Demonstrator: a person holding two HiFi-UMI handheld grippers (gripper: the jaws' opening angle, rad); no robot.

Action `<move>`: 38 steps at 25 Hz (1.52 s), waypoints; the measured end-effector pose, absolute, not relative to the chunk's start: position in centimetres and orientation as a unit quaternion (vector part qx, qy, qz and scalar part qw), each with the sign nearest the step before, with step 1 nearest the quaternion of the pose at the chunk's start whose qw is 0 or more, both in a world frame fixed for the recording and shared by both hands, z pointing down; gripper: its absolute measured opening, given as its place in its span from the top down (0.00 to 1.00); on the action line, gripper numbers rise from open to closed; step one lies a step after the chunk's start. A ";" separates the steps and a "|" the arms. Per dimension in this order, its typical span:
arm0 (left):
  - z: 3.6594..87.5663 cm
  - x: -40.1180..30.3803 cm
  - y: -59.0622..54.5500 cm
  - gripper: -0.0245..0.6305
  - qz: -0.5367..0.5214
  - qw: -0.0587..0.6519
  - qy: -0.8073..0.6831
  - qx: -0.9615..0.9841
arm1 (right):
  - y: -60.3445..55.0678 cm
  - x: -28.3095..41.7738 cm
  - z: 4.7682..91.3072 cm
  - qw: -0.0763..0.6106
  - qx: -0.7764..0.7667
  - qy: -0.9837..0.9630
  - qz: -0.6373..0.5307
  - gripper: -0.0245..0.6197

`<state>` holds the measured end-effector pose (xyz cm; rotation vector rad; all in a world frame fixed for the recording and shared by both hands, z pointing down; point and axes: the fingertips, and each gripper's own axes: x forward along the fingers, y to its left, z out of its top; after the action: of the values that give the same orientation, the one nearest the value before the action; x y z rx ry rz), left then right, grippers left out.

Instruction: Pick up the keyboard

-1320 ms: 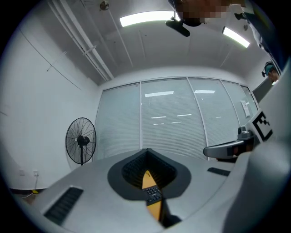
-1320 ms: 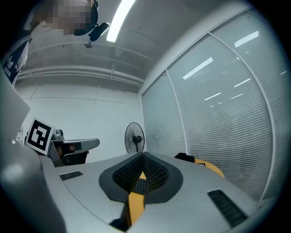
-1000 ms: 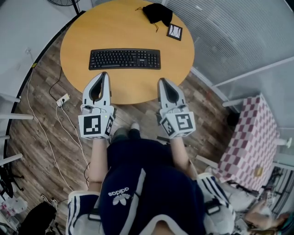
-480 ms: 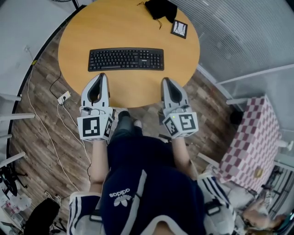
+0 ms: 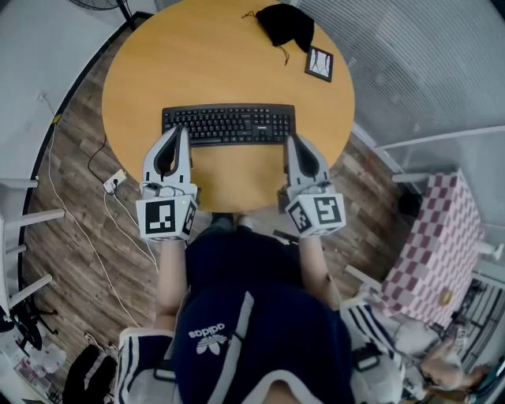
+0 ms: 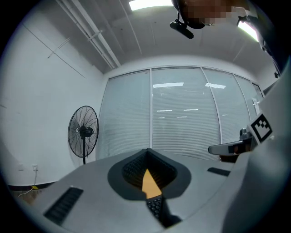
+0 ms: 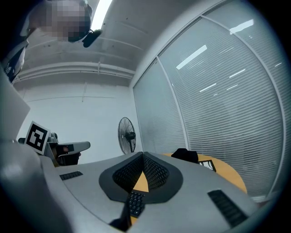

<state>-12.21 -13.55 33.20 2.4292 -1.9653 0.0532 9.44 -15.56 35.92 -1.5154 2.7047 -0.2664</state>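
Observation:
A black keyboard (image 5: 229,125) lies across the middle of the round orange-wood table (image 5: 229,63). My left gripper (image 5: 183,129) is shut and empty, its tip over the near edge of the keyboard's left end. My right gripper (image 5: 289,138) is also shut and empty, its tip at the keyboard's near right corner. Whether either tip touches it I cannot tell. In the left gripper view the closed fingertips (image 6: 148,151) sit above a sliver of the keyboard (image 6: 156,207). In the right gripper view a few keys of the keyboard (image 7: 135,203) show below the closed tips.
A black pouch (image 5: 288,24) and a small framed card (image 5: 319,63) lie at the table's far right. White cables and a power strip (image 5: 114,181) lie on the wood floor to the left. A standing fan (image 6: 83,132) stands by the blinds, and a checked cloth (image 5: 430,245) is on the right.
Both grippers have moved forward over the table, from its near edge up to the keyboard's near side. Their jaws stayed shut.

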 end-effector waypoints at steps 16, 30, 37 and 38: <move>38.7 -16.6 -18.2 0.96 0.053 0.060 -0.622 0.779 | -19.8 9.8 39.7 -0.024 -0.529 0.841 -0.111 0.96; 42.7 -20.0 -18.5 0.95 0.079 0.130 -0.654 0.741 | -23.3 12.7 41.8 -0.045 -0.520 0.843 -0.134 0.96; 46.8 -22.1 -20.2 0.80 0.091 0.189 -0.642 0.738 | -26.0 14.7 45.9 -0.064 -0.523 0.829 -0.186 0.83; 47.4 -22.4 -20.7 0.79 0.091 0.200 -0.639 0.737 | -26.4 14.8 46.7 -0.071 -0.521 0.828 -0.194 0.82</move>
<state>-22.37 -20.66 47.43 2.0613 -1.7868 0.2551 14.84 -26.44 46.73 -1.7148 2.7260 -0.6383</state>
